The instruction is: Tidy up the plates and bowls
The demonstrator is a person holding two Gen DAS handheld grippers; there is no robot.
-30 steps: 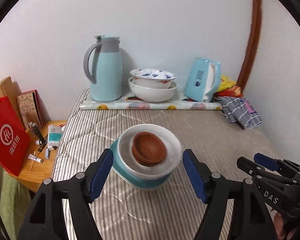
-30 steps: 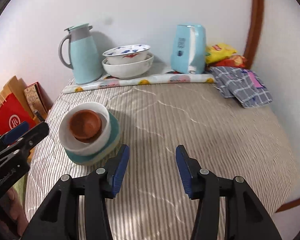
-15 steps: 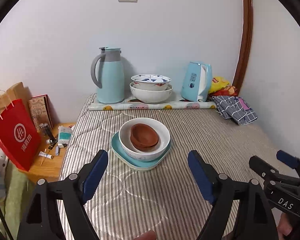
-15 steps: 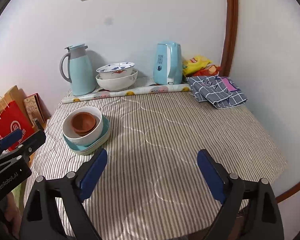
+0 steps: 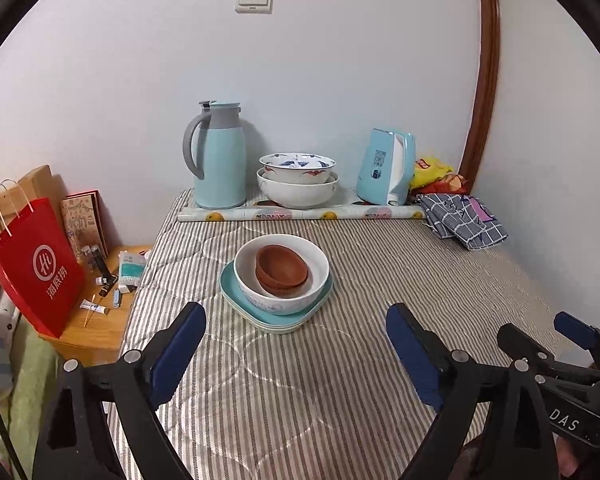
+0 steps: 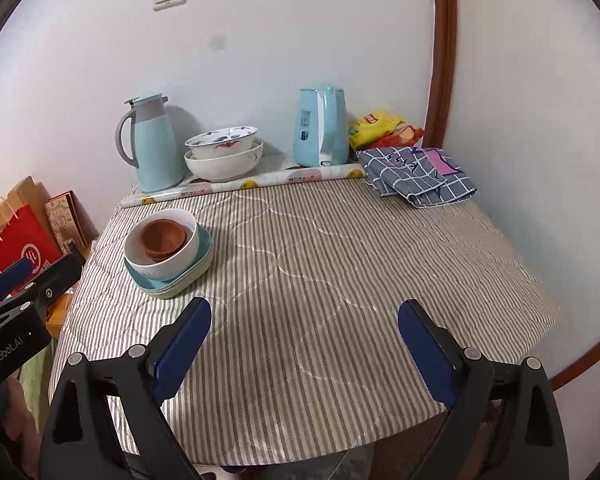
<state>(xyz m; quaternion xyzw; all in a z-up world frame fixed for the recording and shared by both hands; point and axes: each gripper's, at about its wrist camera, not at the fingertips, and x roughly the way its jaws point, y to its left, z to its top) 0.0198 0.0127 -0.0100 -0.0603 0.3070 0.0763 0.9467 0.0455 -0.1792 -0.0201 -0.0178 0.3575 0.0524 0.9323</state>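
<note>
Jaws of the left gripper (image 5: 296, 340) and right gripper (image 6: 304, 332) have just been opening; both stand wide and empty. Ahead on the table (image 5: 380, 280), brown bowls (image 5: 282, 270) nest in a white bowl (image 5: 282, 276) on stacked plates (image 5: 276, 312): probably hard, slick and breakable, so grip the plate rims.

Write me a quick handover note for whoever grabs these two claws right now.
Left claw: open, empty, jaws just widened.
Right claw: open, empty, jaws just widened.
Stack on the striped cloth: brown bowls inside the white bowl, on the teal plates. Both claws are clear of it.
Done: that stack looks finished.
Left: probably nothing; two patterned bowls sit nested by the wall between jug and kettle, so check whether they should join.
</note>
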